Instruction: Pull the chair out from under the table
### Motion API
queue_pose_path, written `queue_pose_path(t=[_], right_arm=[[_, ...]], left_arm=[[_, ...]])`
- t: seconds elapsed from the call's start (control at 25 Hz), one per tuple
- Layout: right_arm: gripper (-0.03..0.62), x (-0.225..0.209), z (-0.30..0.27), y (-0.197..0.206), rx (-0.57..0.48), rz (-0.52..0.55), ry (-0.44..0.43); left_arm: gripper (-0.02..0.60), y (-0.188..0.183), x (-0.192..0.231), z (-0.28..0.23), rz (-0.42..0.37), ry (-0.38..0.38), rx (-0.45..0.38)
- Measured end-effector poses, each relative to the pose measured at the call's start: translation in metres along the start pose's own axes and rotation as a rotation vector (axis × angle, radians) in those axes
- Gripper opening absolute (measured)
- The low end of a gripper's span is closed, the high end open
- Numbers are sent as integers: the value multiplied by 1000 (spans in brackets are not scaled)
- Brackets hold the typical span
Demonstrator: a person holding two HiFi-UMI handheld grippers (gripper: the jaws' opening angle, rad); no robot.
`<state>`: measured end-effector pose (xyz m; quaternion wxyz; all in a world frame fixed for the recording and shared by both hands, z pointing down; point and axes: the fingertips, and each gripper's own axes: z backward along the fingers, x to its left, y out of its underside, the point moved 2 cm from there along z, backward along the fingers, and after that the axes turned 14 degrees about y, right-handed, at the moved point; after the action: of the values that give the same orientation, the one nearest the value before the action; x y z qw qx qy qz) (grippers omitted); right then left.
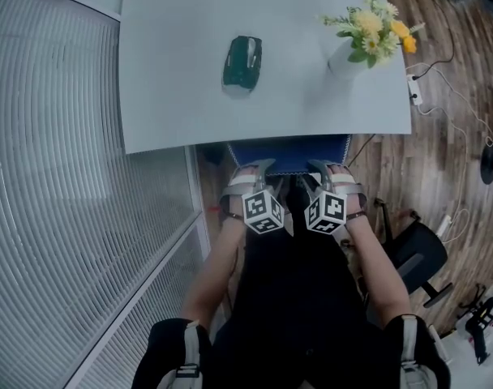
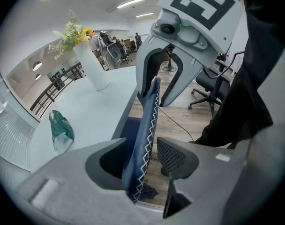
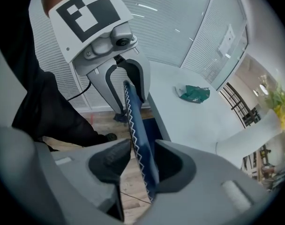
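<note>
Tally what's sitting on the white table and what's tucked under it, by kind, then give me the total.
Vase of flowers: 1
Green bag: 1
Blue chair: 1
Total: 3

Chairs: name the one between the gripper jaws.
The blue chair with white zigzag stitching, tucked under the table; the black office chair stands apart at the right.

Wood floor [image 1: 449, 160] rt, slatted blinds [image 1: 52, 152] lt, black office chair [image 1: 418, 254] lower rt.
</note>
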<state>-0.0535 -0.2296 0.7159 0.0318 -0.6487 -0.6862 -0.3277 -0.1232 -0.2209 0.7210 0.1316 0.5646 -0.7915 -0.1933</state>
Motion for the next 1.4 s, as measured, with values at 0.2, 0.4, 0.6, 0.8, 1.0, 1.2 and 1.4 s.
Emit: queue_pose_path(t=[0.2,0.4,0.6,0.8,1.0,1.2,1.4], right_arm=[[143,0,-7,3,4,-21,-17],[138,0,-8,4,-15,-13,-20],[107,3,-8,4,-33,28,-22],[104,2,-7,4,-24,-20,-62],[100,1,-7,4,-24,-25,-90],[101,3,-1,5,-20,-46,-118],[99,14,10,3,-33,-56,-161]], left_arm=[[189,4,7,-3,56,-24,14],[165,4,5,-4,67,-40,14],[156,4,4,-4,52,-63,22],[130,3,1,-4,-6,-102,28],[115,2,3,-5,24,-85,51],[115,-1,-3,-3,78,-86,72],[115,1,-17,2,109,-75,97]])
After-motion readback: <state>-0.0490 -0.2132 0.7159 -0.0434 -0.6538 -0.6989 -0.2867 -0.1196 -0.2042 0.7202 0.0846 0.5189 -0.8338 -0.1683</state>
